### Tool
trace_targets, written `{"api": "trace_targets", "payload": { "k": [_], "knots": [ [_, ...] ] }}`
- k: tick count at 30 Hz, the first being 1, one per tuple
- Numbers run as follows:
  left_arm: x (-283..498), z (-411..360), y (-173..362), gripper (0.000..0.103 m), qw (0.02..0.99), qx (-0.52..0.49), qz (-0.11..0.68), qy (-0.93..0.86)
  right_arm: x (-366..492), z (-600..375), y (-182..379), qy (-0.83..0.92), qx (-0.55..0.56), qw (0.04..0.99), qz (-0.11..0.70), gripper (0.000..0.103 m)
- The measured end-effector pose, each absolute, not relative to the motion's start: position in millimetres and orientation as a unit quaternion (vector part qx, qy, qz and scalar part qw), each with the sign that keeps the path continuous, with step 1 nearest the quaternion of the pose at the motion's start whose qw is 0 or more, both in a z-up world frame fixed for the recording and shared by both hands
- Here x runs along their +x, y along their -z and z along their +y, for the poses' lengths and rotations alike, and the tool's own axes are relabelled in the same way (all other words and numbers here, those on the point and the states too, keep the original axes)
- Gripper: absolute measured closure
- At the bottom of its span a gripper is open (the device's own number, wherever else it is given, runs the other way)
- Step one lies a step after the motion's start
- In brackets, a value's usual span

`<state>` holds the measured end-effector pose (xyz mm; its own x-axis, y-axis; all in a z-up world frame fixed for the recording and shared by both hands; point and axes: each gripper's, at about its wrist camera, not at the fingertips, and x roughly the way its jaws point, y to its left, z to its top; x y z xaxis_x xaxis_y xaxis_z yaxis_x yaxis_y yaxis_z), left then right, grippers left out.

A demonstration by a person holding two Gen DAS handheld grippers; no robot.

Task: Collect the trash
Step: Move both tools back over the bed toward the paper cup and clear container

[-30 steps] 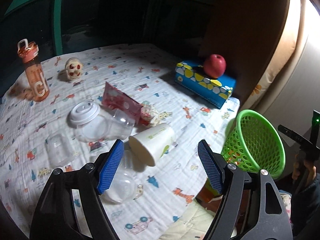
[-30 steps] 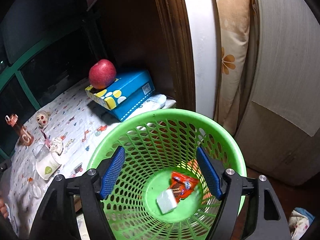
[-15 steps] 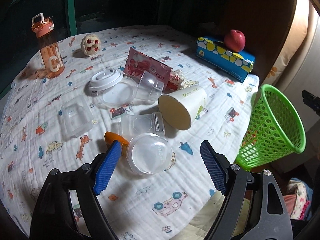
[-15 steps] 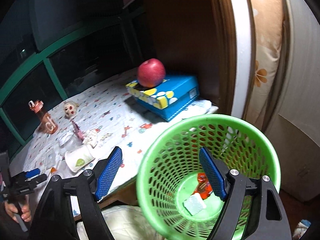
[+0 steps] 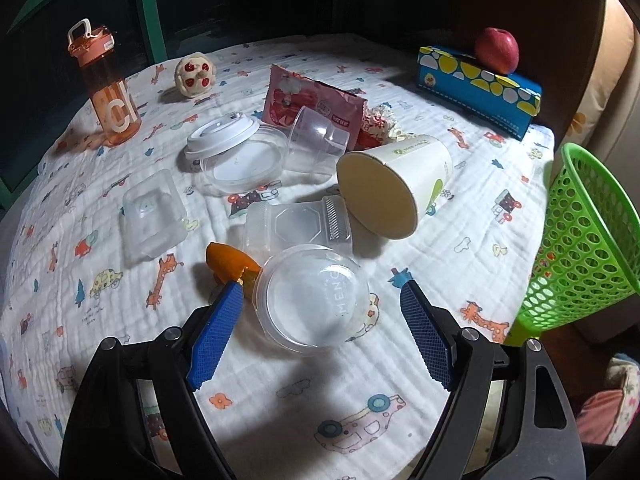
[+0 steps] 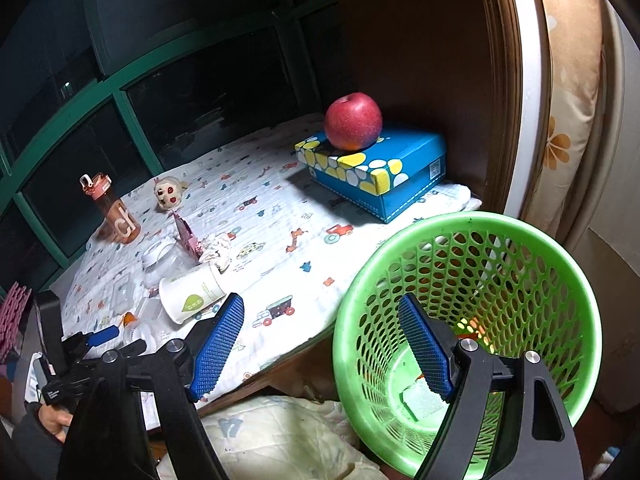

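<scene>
1. Far left, on the printed cloth (image 5: 120, 340): orange water bottle (image 5: 108, 92) standing upright, small plush toy (image 5: 196, 74) just beyond it.
2. Next over, trash scattered mid-table: clear plastic tray (image 5: 152, 216), white lid (image 5: 222, 138) propped on a clear round tub (image 5: 240, 168), pink snack packet (image 5: 308, 100) behind a tipped clear cup (image 5: 318, 142).
3. Front and centre: left gripper (image 5: 320, 286) pointing down at the clutter, blue pads wide apart and easing inward a touch. Pressing on nothing.
4. Right between those pads, not yet touched: domed clear cup (image 5: 316, 300) lying on its side, orange peel (image 5: 228, 260) tucked against its left edge, small clear jar (image 5: 296, 224) just behind.
5. Further right: paper cup (image 5: 396, 184) on its side, mouth toward the camera; blue tissue box (image 5: 480, 84) at the far corner, red apple (image 5: 497, 50) sitting on top.
6. Off the table's right edge: green mesh basket (image 5: 588, 240), tilted, standing lower than the tabletop.
7. Over at the basket: right gripper (image 6: 320, 300) straddling the near rim from above, jaws opening, empty. Down in the bottom, a pale scrap (image 6: 420, 398).
</scene>
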<state>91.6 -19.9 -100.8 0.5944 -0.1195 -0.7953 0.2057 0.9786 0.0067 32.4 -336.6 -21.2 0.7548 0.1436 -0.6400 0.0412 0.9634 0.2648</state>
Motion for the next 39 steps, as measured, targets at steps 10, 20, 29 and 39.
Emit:
{"api": "trace_targets", "payload": {
  "k": [10, 20, 29, 39],
  "knots": [
    [96, -18, 109, 0.044, 0.89, 0.046, 0.447, 0.078, 37, -319, 26, -0.05, 0.125, 0.924, 0.358, 0.026],
    [83, -2, 82, 0.045, 0.896, 0.013, 0.431, 0.108, 50, -292, 31, -0.087, 0.11, 0.918, 0.371, 0.022],
    [81, 37, 48, 0.045, 0.909, -0.039, 0.403, 0.101, 76, -241, 41, -0.163, 0.073, 0.907, 0.381, 0.018],
    [90, 57, 42, 0.045, 0.912, -0.059, 0.396, 0.089, 122, -199, 56, -0.21, 0.049, 0.891, 0.4, 0.015]
  ]
}}
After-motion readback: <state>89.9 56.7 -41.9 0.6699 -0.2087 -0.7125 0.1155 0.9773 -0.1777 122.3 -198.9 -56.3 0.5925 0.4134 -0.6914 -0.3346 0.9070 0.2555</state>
